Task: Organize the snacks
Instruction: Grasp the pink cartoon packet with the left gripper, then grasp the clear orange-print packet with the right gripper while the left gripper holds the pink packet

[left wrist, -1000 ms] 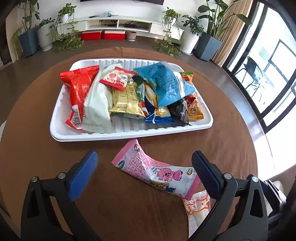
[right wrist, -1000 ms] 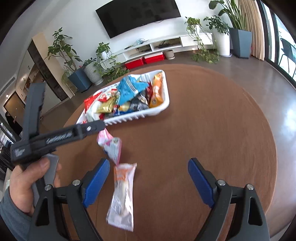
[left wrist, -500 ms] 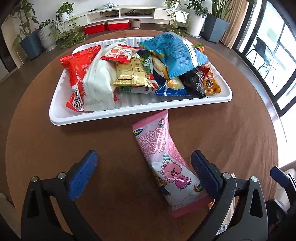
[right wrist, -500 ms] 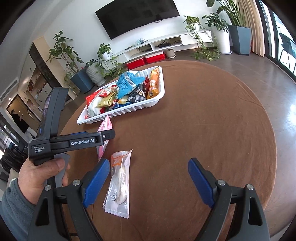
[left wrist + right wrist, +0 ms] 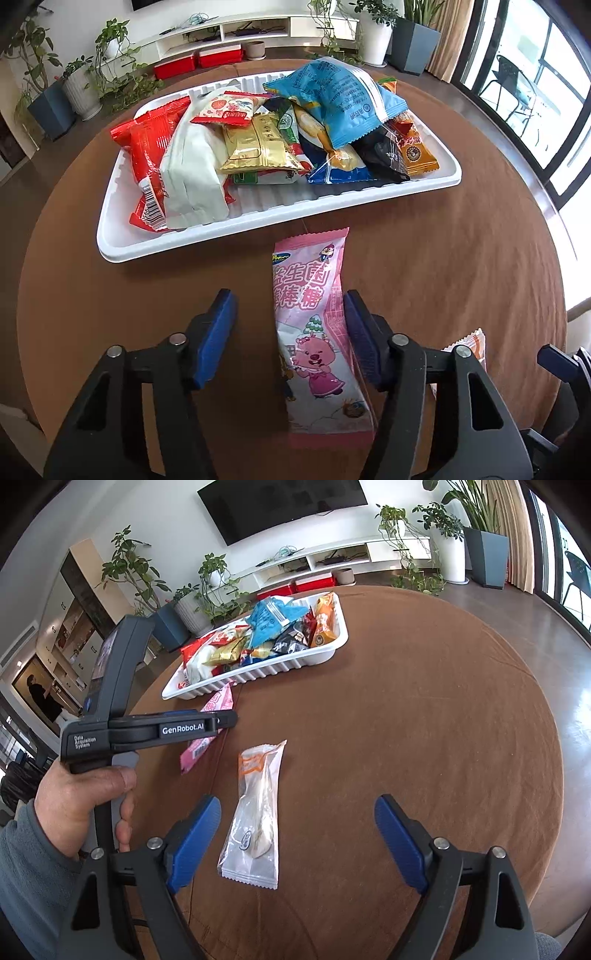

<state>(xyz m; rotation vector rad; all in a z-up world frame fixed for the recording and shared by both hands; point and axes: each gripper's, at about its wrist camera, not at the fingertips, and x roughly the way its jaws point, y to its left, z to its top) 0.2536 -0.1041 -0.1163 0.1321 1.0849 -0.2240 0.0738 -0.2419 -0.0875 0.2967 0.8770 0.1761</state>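
Note:
A pink snack packet (image 5: 312, 325) lies flat on the brown round table just in front of the white tray (image 5: 258, 232); it also shows in the right wrist view (image 5: 218, 709). My left gripper (image 5: 288, 332) straddles its near half, jaws partly narrowed but still apart from it; the right finger pad (image 5: 358, 332) is close to the packet's edge. The tray holds several snack packets, among them a blue bag (image 5: 340, 99). A clear packet with orange print (image 5: 256, 812) lies on the table between the fingers of my open, empty right gripper (image 5: 295, 834).
The left gripper's body and the hand holding it (image 5: 85, 797) fill the left of the right wrist view. The clear packet's corner (image 5: 469, 343) shows at right in the left wrist view. Potted plants and a low TV shelf stand beyond the table.
The left gripper has moved forward and down over the pink packet, and its jaws have narrowed around it. The right gripper has shifted slightly toward the clear packet.

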